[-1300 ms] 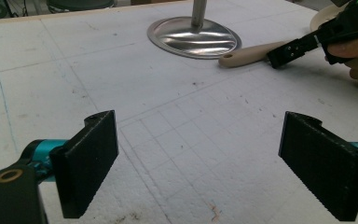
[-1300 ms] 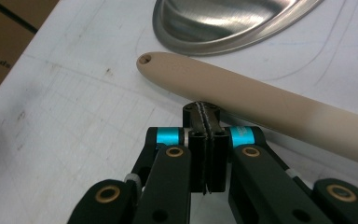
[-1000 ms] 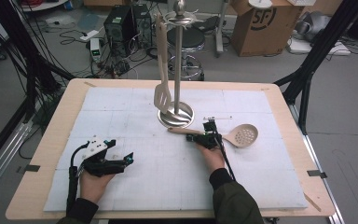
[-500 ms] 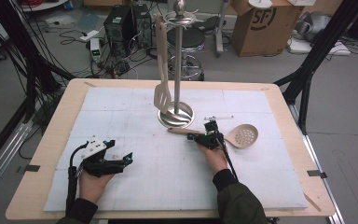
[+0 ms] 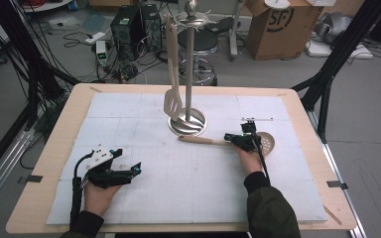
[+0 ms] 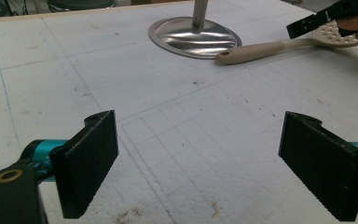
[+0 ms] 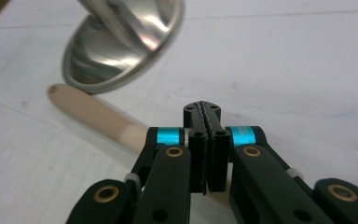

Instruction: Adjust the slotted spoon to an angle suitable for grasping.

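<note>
My left hand (image 5: pixel 98 194) lies low on the near left part of the white foam mat (image 5: pixel 144 198), forearm coming in from the table's near edge, and the left gripper (image 5: pixel 129 171) in it points across the mat toward the right. Its two black jaws stand wide apart with nothing between them, just bare gridded foam; in the left gripper view the pads (image 6: pixel 89 158) frame the empty mat. Farther in, near the middle of the table, the steel utensil stand (image 5: pixel 187 123) sits on its round base, its pole upright, and a beige slotted turner (image 5: pixel 172 101) hangs from the hooks at its top, the blade just above the base. Right beside that base lies the beige skimmer spoon (image 5: pixel 206 140), handle end almost at the base rim, perforated bowl (image 5: pixel 267 142) away to the right. My right hand (image 5: pixel 250 159) reaches forward over the spoon, sleeve behind it, and the right gripper (image 5: pixel 229 137) sits above the handle near the bowl. Its jaws are pressed fully together, pad against pad, gripping nothing; in the right gripper view the handle (image 7: pixel 98 119) runs beneath and behind them, and whether they touch it I cannot tell.
</note>
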`<move>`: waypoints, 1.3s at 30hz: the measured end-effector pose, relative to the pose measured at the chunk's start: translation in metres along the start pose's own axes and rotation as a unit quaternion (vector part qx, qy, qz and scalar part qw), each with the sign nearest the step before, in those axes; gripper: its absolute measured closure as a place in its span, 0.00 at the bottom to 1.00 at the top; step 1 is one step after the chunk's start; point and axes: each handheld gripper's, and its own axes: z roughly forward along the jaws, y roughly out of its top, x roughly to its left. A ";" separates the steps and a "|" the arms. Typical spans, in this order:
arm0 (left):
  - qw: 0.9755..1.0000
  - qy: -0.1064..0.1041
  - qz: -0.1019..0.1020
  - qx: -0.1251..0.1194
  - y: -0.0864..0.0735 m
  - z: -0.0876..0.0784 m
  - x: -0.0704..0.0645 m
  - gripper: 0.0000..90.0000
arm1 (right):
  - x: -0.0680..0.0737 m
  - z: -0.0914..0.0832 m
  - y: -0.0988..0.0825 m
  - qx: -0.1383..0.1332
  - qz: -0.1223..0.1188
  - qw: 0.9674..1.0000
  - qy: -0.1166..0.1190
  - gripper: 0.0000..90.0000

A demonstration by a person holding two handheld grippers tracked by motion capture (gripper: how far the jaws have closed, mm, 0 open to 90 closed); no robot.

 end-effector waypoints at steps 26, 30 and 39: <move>1.000 -0.001 0.003 -0.003 0.001 -0.002 -0.003 0.14 | 0.007 -0.028 -0.034 0.020 0.019 0.998 -0.049 1.00; 1.000 0.000 0.003 -0.004 0.001 -0.002 -0.004 0.14 | 0.016 -0.035 -0.048 0.007 0.023 0.998 -0.058 1.00; 1.000 -0.001 0.003 -0.005 0.001 -0.003 -0.003 0.14 | 0.028 -0.043 -0.065 -0.019 0.041 0.996 -0.071 1.00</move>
